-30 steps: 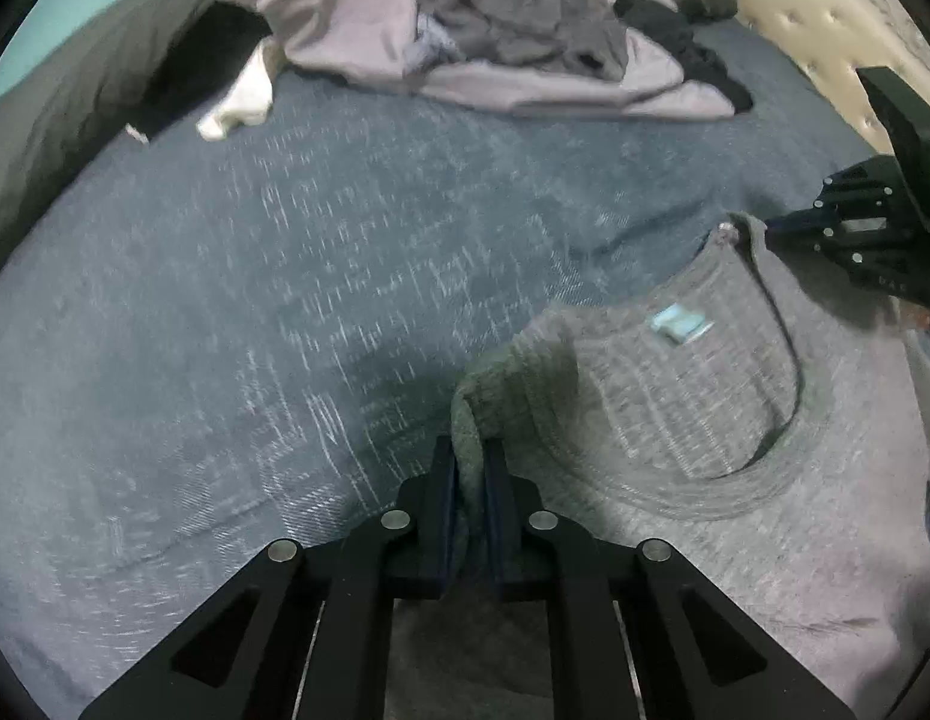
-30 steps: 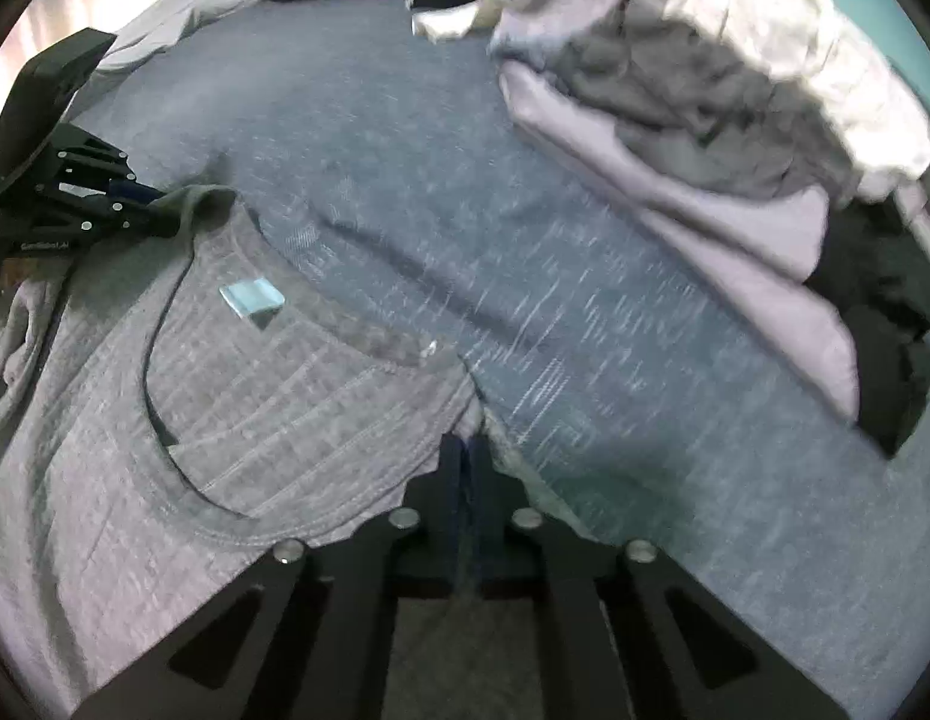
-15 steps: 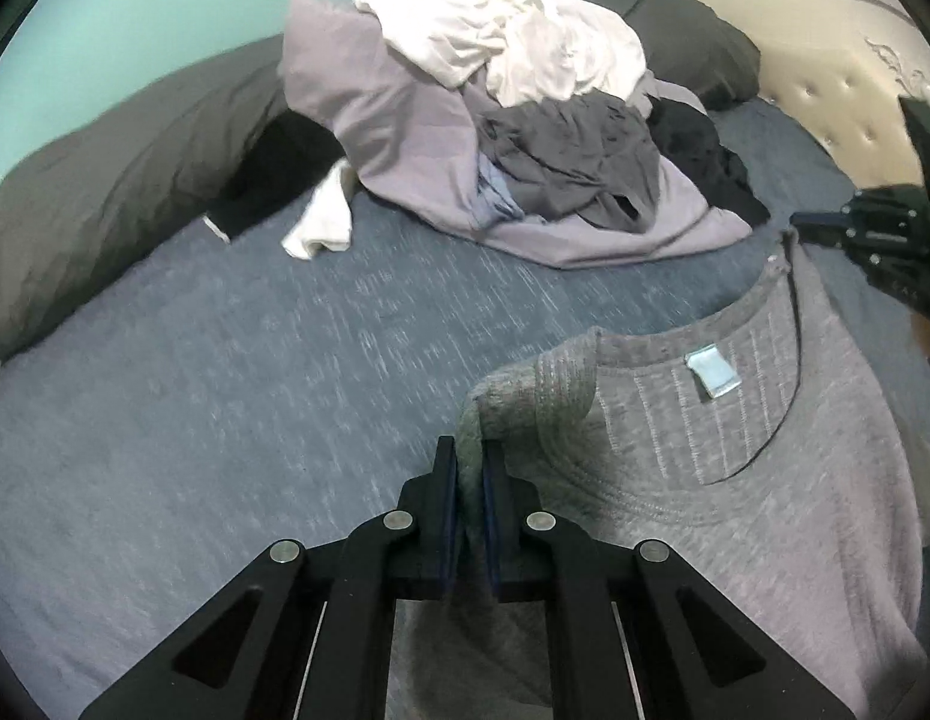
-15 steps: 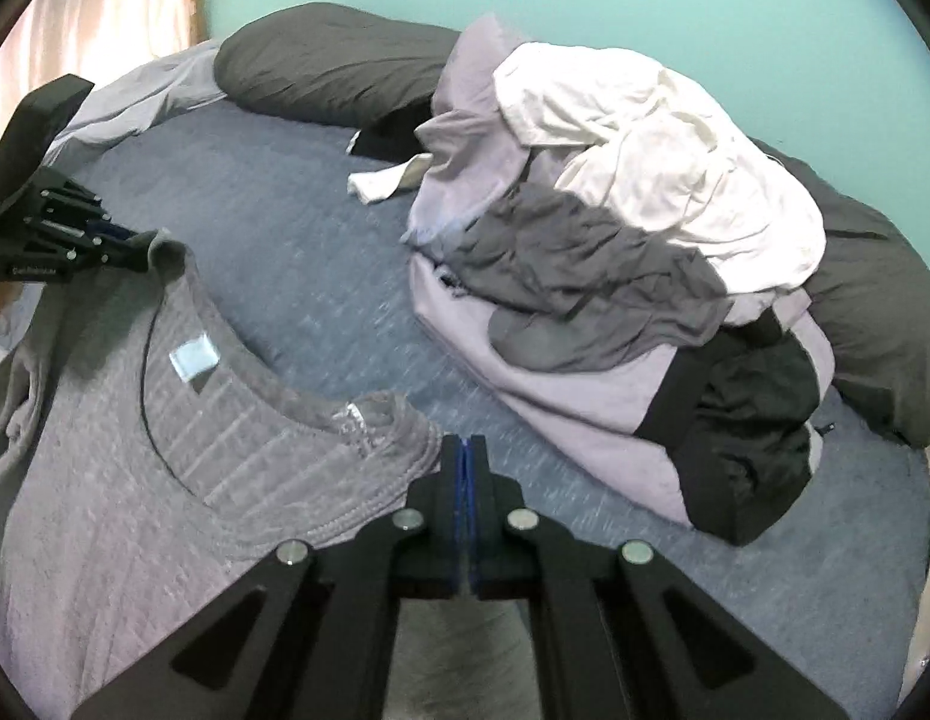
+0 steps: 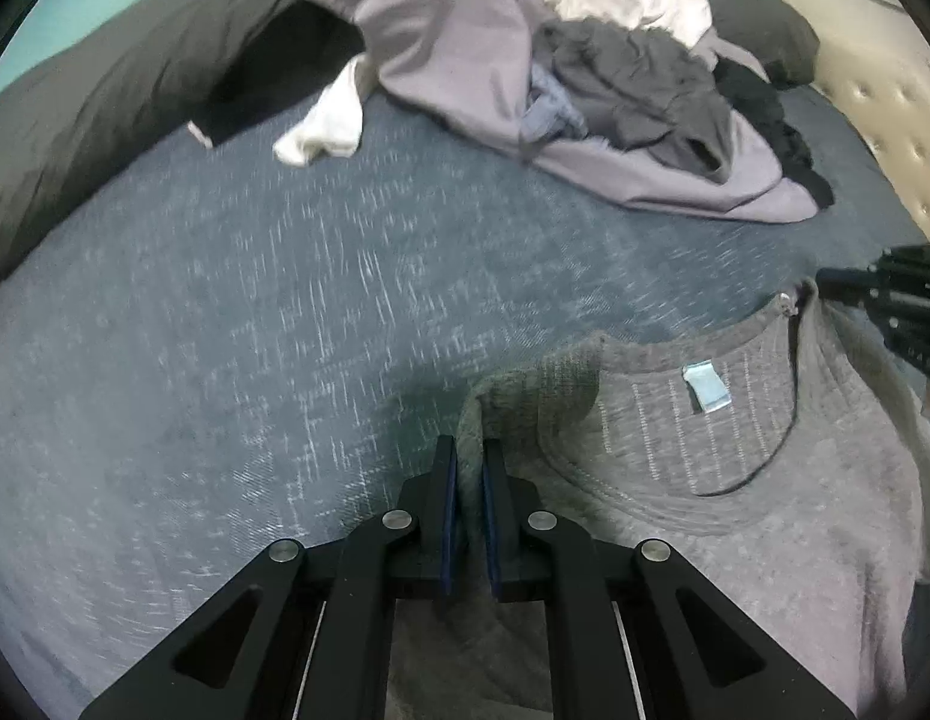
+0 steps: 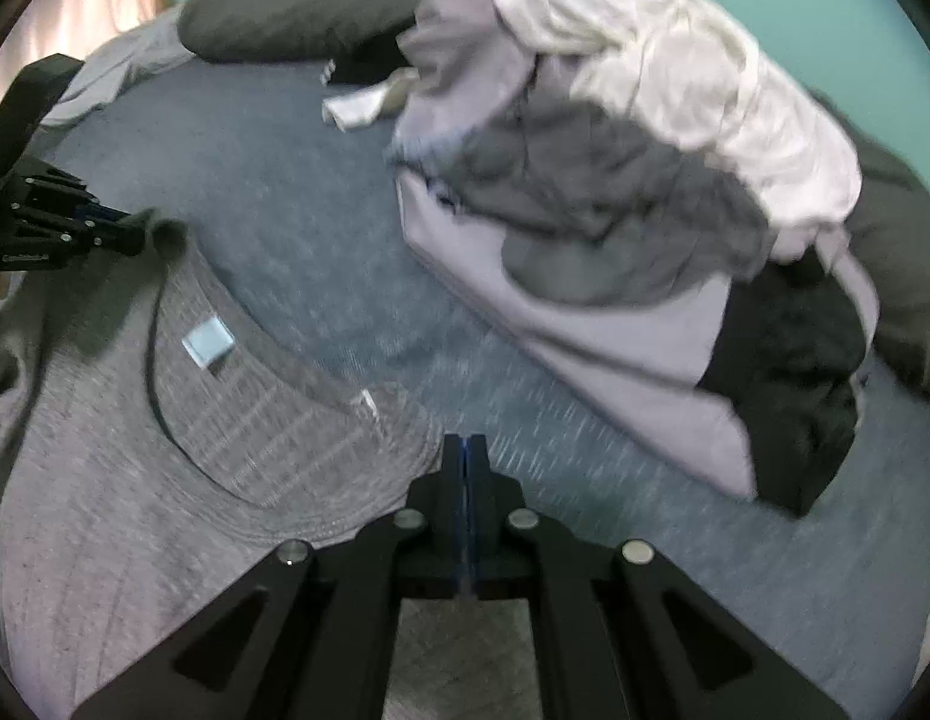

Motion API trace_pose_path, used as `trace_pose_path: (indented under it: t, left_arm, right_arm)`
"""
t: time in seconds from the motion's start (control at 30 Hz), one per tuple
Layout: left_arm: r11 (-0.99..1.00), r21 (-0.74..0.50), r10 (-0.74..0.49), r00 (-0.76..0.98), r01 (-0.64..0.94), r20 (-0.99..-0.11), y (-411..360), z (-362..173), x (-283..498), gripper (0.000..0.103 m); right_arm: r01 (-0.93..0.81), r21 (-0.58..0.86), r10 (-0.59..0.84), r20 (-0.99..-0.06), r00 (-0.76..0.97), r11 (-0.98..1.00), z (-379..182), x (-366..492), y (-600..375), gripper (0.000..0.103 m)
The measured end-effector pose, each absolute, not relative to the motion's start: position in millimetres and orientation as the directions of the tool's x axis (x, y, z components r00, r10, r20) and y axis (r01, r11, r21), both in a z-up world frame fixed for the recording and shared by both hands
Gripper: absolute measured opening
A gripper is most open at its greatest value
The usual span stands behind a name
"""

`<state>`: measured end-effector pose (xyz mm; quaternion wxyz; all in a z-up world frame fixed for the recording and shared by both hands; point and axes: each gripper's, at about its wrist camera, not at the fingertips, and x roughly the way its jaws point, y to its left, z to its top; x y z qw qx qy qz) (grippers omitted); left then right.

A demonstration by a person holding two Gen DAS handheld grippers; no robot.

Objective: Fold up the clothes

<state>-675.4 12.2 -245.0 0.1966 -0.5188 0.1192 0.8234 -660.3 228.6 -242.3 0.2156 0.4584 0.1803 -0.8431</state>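
Note:
A grey T-shirt (image 5: 735,528) with a pale blue neck label (image 5: 708,387) hangs over the blue bed cover, held at both shoulders. My left gripper (image 5: 468,450) is shut on its left shoulder seam, cloth bunched between the pads. My right gripper (image 6: 466,447) is shut on the other shoulder of the grey T-shirt (image 6: 165,480). Each gripper shows in the other's view: the right gripper (image 5: 825,285) at the far right, the left gripper (image 6: 135,234) at the far left.
A pile of unfolded clothes (image 5: 585,78), lilac, white, dark grey and black, lies on the blue bed cover (image 5: 255,330) beyond the shirt; the pile also shows in the right wrist view (image 6: 645,180). Dark pillows (image 5: 105,120) line the teal wall. A tufted headboard (image 5: 873,90) stands at the right.
Both grippers keep their hold on the shirt. They rose and tilted up half a second ago, then dipped again, so the pile and wall slid upward in view now.

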Motion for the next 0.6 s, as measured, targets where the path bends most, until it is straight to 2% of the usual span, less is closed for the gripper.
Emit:
trace_pose_path:
  t: [0.23,0.3,0.37,0.43,0.6]
  left_arm:
    - [-0.901,-0.035,0.212,-0.368,-0.432,-0.906,7.7,-248.4,-672.3,0.016]
    - [-0.906,-0.066,0.233,-0.363,-0.419,-0.902,1.8,-241.8,-672.1,0.023]
    - [-0.913,-0.105,0.259,-0.359,-0.395,-0.897,-6.7,-232.2,-672.3,0.036]
    - [-0.916,-0.147,0.293,-0.369,-0.373,-0.882,-17.6,-220.0,-671.0,0.040]
    - [-0.919,-0.136,0.284,-0.382,-0.370,-0.880,-38.9,-197.3,-643.7,0.041]
  right_arm:
    - [0.491,0.013,-0.259,-0.862,-0.436,-0.871,-262.4,-665.2,239.8,0.002]
    - [0.486,0.039,-0.283,-0.851,-0.442,-0.873,-259.1,-662.8,247.0,0.003]
    - [0.471,0.055,-0.295,-0.841,-0.453,-0.880,-255.4,-659.3,257.9,0.003]
    - [0.444,0.089,-0.313,-0.830,-0.461,-0.892,-250.9,-653.4,275.7,0.007]
    - [0.398,0.116,-0.310,-0.828,-0.467,-0.910,-242.3,-624.3,319.3,0.011]
